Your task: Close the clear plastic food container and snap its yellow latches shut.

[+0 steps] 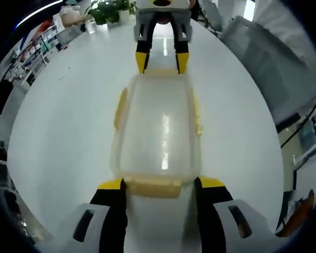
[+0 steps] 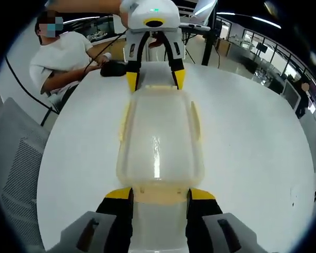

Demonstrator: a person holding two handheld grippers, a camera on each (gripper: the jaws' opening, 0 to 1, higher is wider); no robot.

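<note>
In the left gripper view, the left gripper (image 1: pixel 160 183) has its yellow-tipped jaws spread, one on each side of the near yellow end latch (image 1: pixel 152 186) of the container (image 1: pixel 159 132). The tips sit just beside the latch's two ends; whether they press on it I cannot tell. The jaws are parted, not clenched on anything.

At the far end of the container, the right gripper (image 1: pixel 161 61) faces back, its two yellow tips reaching the far rim, also held apart.

In the right gripper view the same holds in mirror: the right gripper (image 2: pixel 160 194) has its jaws spread either side of the near end latch (image 2: pixel 160 196), and the left gripper (image 2: pixel 155 80) stands at the far end with its tips at the rim.

The container (image 2: pixel 159 139) is clear plastic with its lid on, lying lengthwise between the two grippers on a white table (image 1: pixel 58 137). Yellow side latches (image 1: pixel 119 108) lie along its long sides.

Farther out, a potted plant (image 1: pixel 111 9) stands at the far edge of the table in the left gripper view. In the right gripper view a person in a white shirt (image 2: pixel 58 58) sits at the far left of the table (image 2: pixel 253 153), hand near a dark object (image 2: pixel 115 69).
</note>
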